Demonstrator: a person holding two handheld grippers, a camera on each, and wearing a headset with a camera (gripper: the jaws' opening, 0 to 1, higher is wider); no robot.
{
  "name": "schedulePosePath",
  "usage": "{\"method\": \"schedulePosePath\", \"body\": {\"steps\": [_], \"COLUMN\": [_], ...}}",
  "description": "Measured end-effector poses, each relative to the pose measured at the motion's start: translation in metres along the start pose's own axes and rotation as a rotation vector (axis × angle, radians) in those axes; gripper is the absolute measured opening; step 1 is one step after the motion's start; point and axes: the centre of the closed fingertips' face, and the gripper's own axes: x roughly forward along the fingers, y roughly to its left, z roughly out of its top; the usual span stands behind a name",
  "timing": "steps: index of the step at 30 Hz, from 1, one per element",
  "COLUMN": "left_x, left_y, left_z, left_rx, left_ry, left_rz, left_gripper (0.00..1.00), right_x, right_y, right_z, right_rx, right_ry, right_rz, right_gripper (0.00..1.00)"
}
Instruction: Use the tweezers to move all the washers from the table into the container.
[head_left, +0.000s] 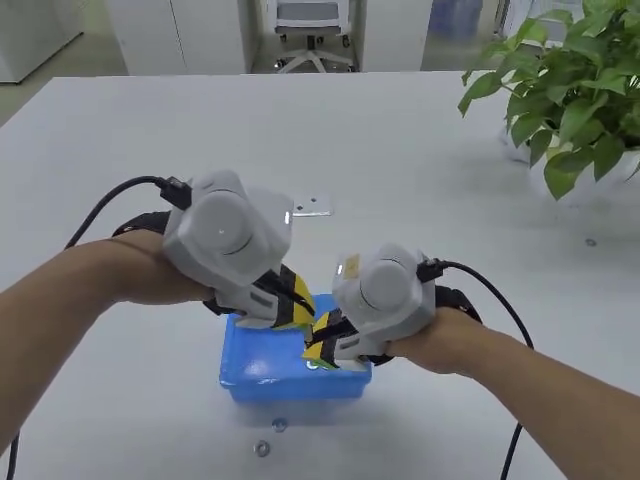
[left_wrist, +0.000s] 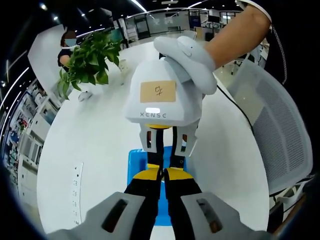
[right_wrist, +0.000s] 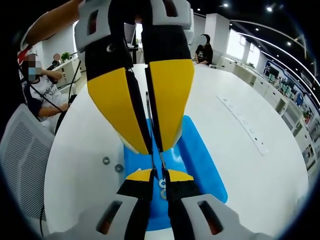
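- Fingers (right_wrist: 172, 90) of left gripper (left_wrist: 161, 172) and right gripper (right_wrist: 159, 176) are seen clamped on tweezers (right_wrist: 150, 125).
- Blue container (head_left: 250, 372) is noted beneath both; two washers (head_left: 262, 449) are noted on the table (head_left: 400, 150) at its 6 o'clock.

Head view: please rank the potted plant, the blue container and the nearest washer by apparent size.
1. potted plant, cut off by the frame edge.
2. blue container; it is nearer the camera and partly covered, so ranks 1 and 2 are unsure.
3. washer, clearly smallest.
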Motion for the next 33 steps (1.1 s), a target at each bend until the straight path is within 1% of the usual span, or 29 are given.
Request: {"method": "schedulePosePath", "body": {"steps": [7,13,19,22,23,27,33], "left_x": [-0.010,-0.020,-0.028,-0.032,-0.032,-0.037,-0.038], "left_y": [-0.007,-0.013,-0.022,-0.030,-0.030,-0.039,-0.049], "left_z": [0.005,0.010,0.012,0.012,0.011,0.007,0.002], "left_rx": [0.010,0.018,0.024,0.024,0.022,0.008,-0.001], "left_ry": [0.003,0.004,0.003,0.004,0.004,0.003,0.006], "left_rz": [0.015,0.040,0.054,0.060,0.061,0.071,0.074], "left_gripper": [0.07,0.07,0.07,0.07,0.07,0.07,0.07], "right_x": [-0.006,-0.012,-0.016,-0.015,-0.015,-0.014,-0.009], "right_y": [0.007,0.012,0.022,0.029,0.030,0.040,0.051], "right_z": [0.009,0.016,0.023,0.026,0.026,0.028,0.029], "right_rx": [-0.018,-0.032,-0.049,-0.060,-0.062,-0.072,-0.082], "right_ry": [-0.005,-0.012,-0.019,-0.018,-0.018,-0.024,-0.021], "right_rz": [-0.008,-0.017,-0.021,-0.017,-0.018,-0.013,0.003], "right_gripper": [0.11,0.11,0.11,0.11,0.11,0.11,0.11]}}
